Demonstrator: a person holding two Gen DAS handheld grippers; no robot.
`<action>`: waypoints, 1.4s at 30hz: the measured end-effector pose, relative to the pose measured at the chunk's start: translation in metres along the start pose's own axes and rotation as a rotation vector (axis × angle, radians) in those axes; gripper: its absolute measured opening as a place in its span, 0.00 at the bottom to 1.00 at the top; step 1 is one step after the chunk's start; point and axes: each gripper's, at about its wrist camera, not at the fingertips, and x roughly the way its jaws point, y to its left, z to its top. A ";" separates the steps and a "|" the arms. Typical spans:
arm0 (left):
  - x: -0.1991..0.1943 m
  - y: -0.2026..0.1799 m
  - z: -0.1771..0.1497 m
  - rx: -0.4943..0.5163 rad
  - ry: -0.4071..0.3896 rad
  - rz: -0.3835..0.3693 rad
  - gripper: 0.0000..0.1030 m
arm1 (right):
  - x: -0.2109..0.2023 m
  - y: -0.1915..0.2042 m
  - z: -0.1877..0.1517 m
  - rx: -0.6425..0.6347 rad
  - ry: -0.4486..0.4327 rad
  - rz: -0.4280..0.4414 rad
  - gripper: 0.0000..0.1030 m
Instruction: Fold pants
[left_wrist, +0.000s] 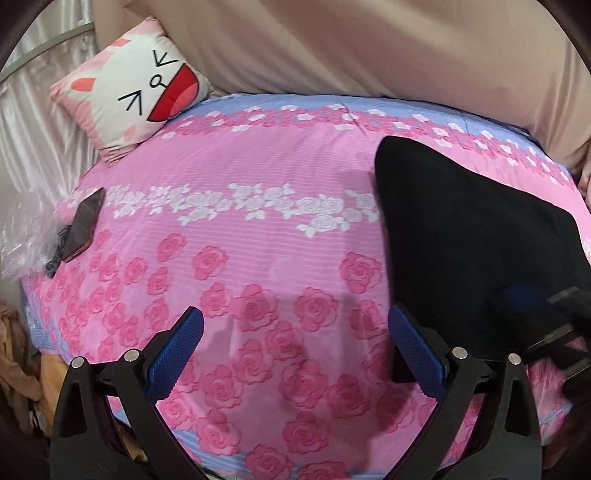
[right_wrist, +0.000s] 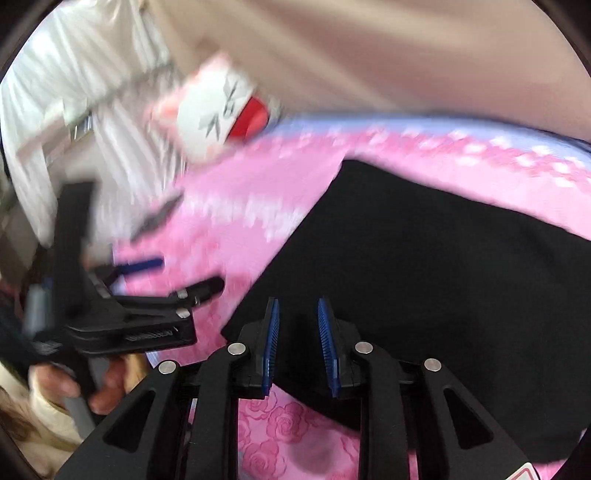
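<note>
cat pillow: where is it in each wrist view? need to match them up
Left wrist: the cat pillow is sharp at upper left, at the far corner of the pink bedspread.
Right wrist: the cat pillow is blurred, left of centre near the top, at the same bed edge.
Shared landmark: the black pants lie to its lower right in both views.

You see the bed with a pink rose sheet (left_wrist: 258, 266); on it lie black pants (left_wrist: 472, 236), a cat pillow (left_wrist: 133, 85) and a phone (left_wrist: 83, 225).
</note>
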 end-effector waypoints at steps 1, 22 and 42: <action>0.001 -0.001 0.001 0.000 0.004 -0.003 0.95 | 0.020 0.000 -0.002 -0.024 0.054 -0.028 0.21; 0.066 -0.117 0.068 0.145 0.045 -0.092 0.96 | -0.073 -0.179 0.025 0.327 -0.109 -0.231 0.07; 0.042 -0.078 0.049 0.122 0.052 -0.258 0.95 | -0.138 -0.182 -0.034 0.422 -0.238 -0.307 0.81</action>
